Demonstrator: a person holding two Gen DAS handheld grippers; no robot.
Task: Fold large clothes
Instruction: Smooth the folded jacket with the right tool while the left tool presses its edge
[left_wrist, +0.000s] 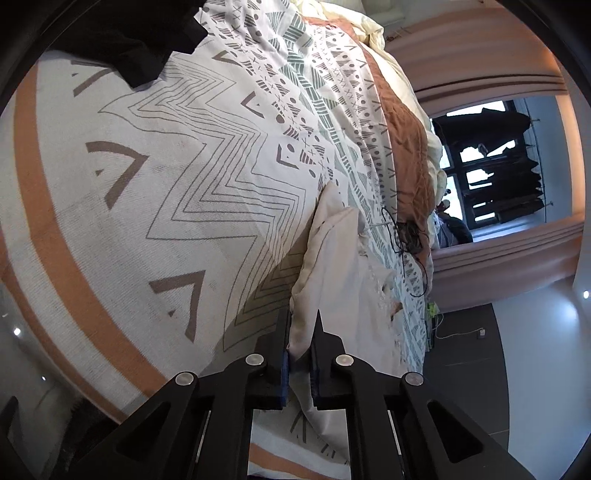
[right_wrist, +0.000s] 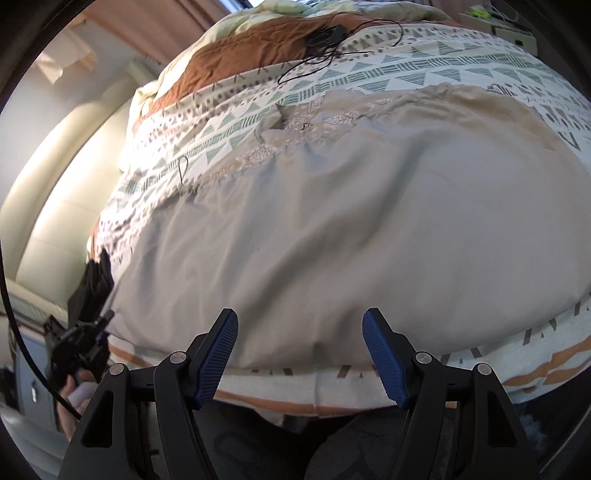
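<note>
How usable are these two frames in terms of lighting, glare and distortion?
Left wrist: the window is blown out, the items in front of it only silhouettes; the patterned bedspread is sharp but bowed by fisheye. Right wrist: the beige garment is evenly lit and slightly soft, bulging strongly; dark vignette at the corners.
</note>
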